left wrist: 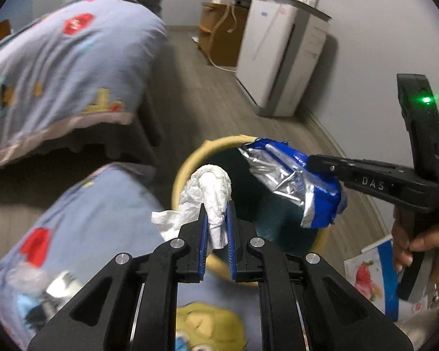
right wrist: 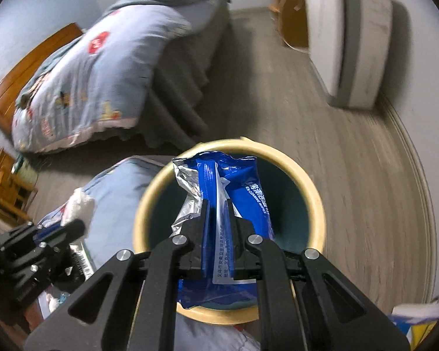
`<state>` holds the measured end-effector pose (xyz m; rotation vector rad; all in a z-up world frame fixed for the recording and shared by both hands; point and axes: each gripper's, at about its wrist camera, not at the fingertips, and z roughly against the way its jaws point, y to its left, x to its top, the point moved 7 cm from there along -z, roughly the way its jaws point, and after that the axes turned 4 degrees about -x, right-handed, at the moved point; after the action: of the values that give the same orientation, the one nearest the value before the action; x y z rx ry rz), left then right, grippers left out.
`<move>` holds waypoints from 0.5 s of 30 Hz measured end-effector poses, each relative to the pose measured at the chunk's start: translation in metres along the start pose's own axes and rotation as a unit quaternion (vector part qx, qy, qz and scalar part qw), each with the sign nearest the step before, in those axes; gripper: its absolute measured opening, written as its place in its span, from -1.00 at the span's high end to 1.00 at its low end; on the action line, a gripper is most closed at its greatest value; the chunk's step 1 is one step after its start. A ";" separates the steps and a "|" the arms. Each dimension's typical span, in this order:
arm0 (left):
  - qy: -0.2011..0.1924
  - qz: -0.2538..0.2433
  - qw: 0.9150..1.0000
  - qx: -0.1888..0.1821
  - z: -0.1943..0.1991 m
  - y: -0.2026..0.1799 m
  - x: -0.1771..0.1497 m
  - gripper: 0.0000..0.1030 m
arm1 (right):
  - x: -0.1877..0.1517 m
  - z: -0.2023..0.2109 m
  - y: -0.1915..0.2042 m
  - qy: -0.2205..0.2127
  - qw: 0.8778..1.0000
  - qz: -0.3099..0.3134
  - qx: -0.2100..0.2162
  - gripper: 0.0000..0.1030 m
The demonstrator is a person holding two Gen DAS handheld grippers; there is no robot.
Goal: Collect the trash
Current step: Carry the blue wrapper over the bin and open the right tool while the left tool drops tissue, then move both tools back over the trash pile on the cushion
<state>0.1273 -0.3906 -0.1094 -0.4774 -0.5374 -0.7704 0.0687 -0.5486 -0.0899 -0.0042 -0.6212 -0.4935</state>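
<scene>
With its jaws clamped on a crumpled tissue (left wrist: 210, 196), the left hand-held gripper (left wrist: 216, 219) hangs at the bin's (left wrist: 187, 163) near rim. Across from it, the right hand-held gripper (right wrist: 218, 219) pinches a blue foil wrapper (right wrist: 234, 187) right over the bin mouth, quilt (left wrist: 82, 204) just beside, grey floor (right wrist: 351, 161) around.

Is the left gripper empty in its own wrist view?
No, the left gripper is shut on a crumpled white tissue beside the bin's rim.
</scene>
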 end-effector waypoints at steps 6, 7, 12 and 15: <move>0.000 -0.010 1.000 0.001 -0.024 -0.010 0.003 0.06 | 0.000 0.001 -0.011 -0.006 1.000 -0.005 -0.011 0.24; -0.003 -0.010 1.000 0.001 -0.025 -0.010 0.004 -0.08 | 0.000 0.001 -0.013 -0.007 1.000 -0.005 -0.014 0.11; -0.014 0.000 1.000 0.006 -0.015 -0.004 0.006 -0.36 | 0.004 0.001 -0.016 -0.008 1.000 -0.027 -0.011 -0.33; -0.024 0.009 1.000 0.011 0.001 0.004 0.004 -0.51 | 0.006 0.003 -0.006 -0.012 1.000 -0.016 -0.010 -0.51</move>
<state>0.1321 -0.3892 -0.1071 -0.4809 -0.5851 -0.7358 0.0685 -0.5564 -0.0855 -0.0192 -0.6412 -0.5312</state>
